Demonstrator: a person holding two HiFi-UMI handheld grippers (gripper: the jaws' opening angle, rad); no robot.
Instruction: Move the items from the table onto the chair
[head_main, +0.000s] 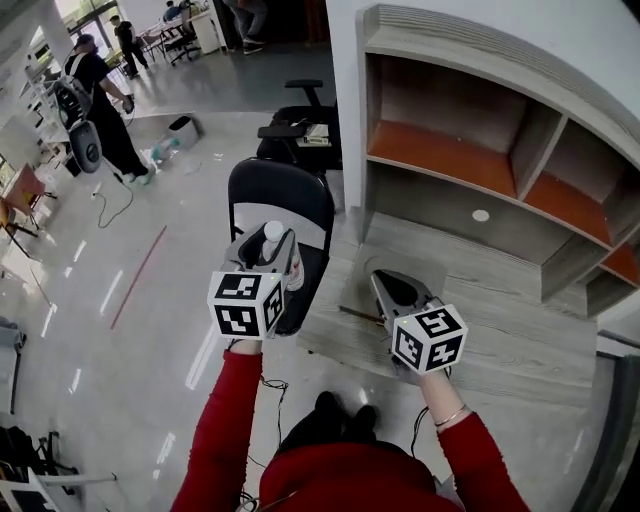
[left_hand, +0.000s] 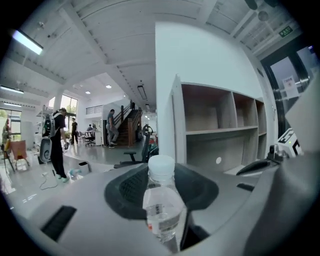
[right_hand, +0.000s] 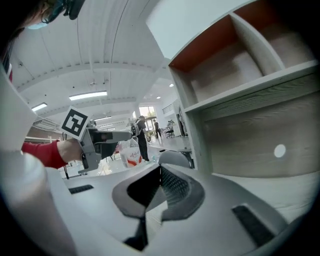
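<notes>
Gripping a clear plastic water bottle (left_hand: 161, 210) with a white cap, the left tongs (head_main: 268, 252) are clamped on its body, and the bottle stands upright between the pads. In the head view the bottle hangs over the seat of a black chair (head_main: 285, 185); whether it touches the seat cannot be told. The chair stands just beside the left edge of the wooden table (head_main: 520, 330), its backrest on the far side. The right tongs (right_hand: 157, 187) are closed together with nothing between them, above the table's left part near that same edge. A thin dark rod-like thing (head_main: 360, 314), too small to name, lies on the table just beside them. The rest of the tabletop lies bare up to the shelf unit (head_main: 480, 120) along its far edge. Left of the chair the shiny floor (head_main: 150, 290) is open, and an office chair (head_main: 300, 125) stands behind the black one.
</notes>
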